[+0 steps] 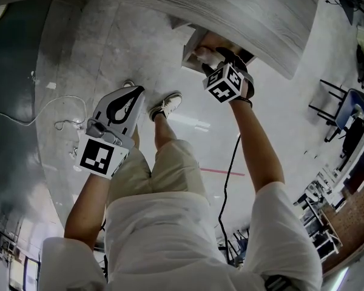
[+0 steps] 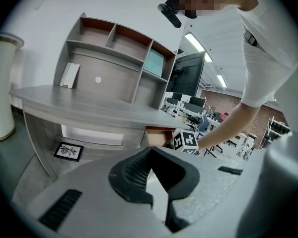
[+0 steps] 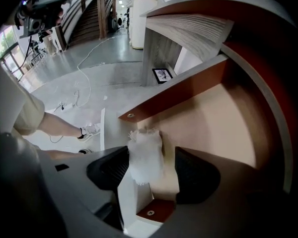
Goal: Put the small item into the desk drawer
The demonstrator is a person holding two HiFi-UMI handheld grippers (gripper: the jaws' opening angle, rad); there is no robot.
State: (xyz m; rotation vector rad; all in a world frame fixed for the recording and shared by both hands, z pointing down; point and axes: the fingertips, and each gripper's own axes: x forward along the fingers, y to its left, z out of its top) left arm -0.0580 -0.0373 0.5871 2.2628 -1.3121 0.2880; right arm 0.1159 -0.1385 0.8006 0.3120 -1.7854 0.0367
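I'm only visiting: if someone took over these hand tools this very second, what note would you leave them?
Left gripper: jaws together, nothing in them, off to the side of the job.
Right gripper: jaws wide apart over the open drawer; the white fluffy item hangs between them against one pad, not squeezed.
Done: drawer open, item brought over it.
Left: see that the item drops inside, draw the right gripper out, then probably push the drawer shut.
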